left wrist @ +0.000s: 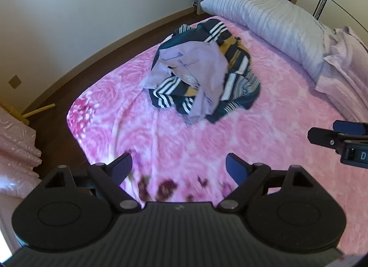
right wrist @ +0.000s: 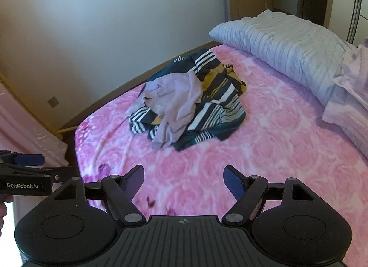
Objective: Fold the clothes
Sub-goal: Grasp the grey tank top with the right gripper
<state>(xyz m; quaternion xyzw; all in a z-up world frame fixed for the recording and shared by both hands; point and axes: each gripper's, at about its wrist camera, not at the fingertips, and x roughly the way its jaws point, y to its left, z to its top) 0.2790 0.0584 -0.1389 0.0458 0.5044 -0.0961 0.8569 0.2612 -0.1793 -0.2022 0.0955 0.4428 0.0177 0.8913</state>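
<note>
A heap of crumpled clothes lies in the middle of the pink bed. On top is a pale lilac garment. Under it sits a dark striped garment with white and mustard bands. My left gripper hangs open above the pink floral bedspread, well short of the heap, with nothing between its fingers. My right gripper is open too, equally far from the heap. Each gripper shows in the other's view, the right gripper at the right edge and the left gripper at the left edge.
A grey-lilac striped pillow lies at the far end of the bed, with folded pale pink bedding beside it. Dark floor and a white wall border the bed on the left. A pink quilted bundle sits at lower left.
</note>
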